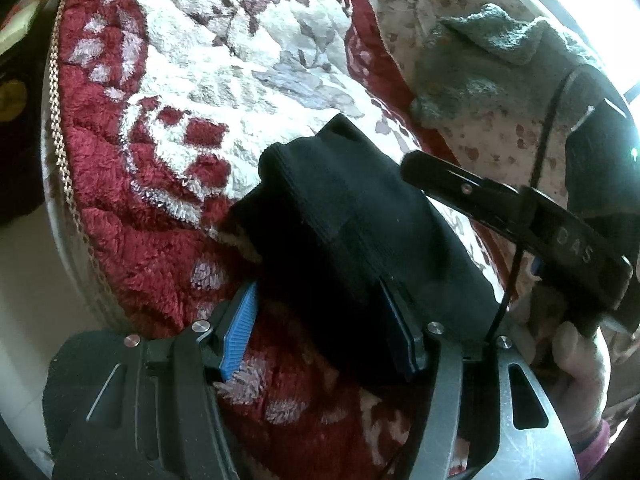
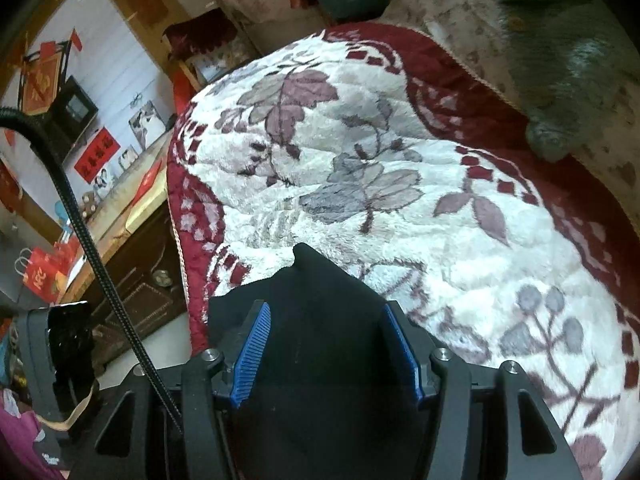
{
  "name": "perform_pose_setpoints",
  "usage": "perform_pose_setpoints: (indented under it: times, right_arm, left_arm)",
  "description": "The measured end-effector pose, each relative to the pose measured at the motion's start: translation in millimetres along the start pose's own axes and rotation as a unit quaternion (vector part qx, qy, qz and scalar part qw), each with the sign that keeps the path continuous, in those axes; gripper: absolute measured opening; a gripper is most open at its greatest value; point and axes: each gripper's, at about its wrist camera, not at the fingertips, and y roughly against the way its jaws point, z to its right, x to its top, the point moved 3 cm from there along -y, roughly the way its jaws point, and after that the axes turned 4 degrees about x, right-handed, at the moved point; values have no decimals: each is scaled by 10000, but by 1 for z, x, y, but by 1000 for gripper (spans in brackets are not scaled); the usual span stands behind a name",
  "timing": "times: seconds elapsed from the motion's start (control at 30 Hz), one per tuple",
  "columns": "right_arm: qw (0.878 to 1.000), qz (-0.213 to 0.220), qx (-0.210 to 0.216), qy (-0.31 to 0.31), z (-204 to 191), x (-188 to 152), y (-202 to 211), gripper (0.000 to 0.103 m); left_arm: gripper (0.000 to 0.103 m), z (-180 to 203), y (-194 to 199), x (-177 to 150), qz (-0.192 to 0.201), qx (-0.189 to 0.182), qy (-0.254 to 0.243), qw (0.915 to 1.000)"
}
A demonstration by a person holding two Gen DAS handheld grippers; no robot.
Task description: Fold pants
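Black pants (image 1: 352, 232) lie folded into a thick bundle on a red and white floral blanket (image 1: 208, 92). My left gripper (image 1: 320, 332) is open, its blue pads (image 1: 240, 332) standing wide on either side of the bundle's near end. My right gripper (image 2: 328, 352) is also open, with the black pants (image 2: 320, 340) lying between its blue pads (image 2: 252, 356). The right gripper also shows in the left wrist view (image 1: 520, 216), at the right of the bundle, held by a hand.
The blanket (image 2: 360, 160) covers a raised surface whose left edge (image 1: 60, 152) drops to the floor. A grey towel (image 1: 480, 64) lies on a speckled sheet at the far right. A dark wooden cabinet (image 2: 132, 280) with red decorations stands at the left.
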Motion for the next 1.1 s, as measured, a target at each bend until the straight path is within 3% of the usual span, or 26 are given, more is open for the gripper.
perform_pose_setpoints:
  times: [0.17, 0.37, 0.43, 0.5, 0.53, 0.57, 0.63, 0.7, 0.9, 1.1]
  right_arm:
    - [9994, -205, -50, 266, -4, 11, -19, 59]
    - [9958, -588, -220, 670, -7, 18, -49, 59]
    - [9942, -657, -256, 813, -7, 18, -59, 52]
    - [9934, -688, -327, 859, -6, 18, -67, 45]
    - [9932, -675, -362, 879, -6, 18, -68, 40]
    - [9935, -635, -377, 871, -6, 18, -68, 36]
    - [9953, -507, -329, 761, -6, 20, -61, 21]
    - [9972, -298, -177, 666, -7, 21, -48, 18]
    - [9978, 548, 165, 335, -15, 23, 17, 17]
    - [9877, 1486, 479, -98, -12, 11, 105, 17]
  left_arm:
    - [68, 2, -5, 2, 51, -45, 61, 10000]
    - [68, 1, -6, 2, 236, -163, 76, 9996]
    - [68, -2, -6, 3, 285, -300, 168, 9990]
    - [58, -4, -6, 5, 328, -373, 180, 9986]
    - [41, -5, -6, 5, 350, -303, 150, 9988]
    - [33, -6, -7, 6, 323, -332, 142, 9988]
    - [25, -5, -6, 8, 278, -462, 109, 9985]
    - [19, -3, 0, 9, 342, -493, 39, 9982]
    - [16, 26, 38, 11, 847, -648, -498, 9930]
    - [16, 80, 88, -1, 1334, -1110, -1319, 9760]
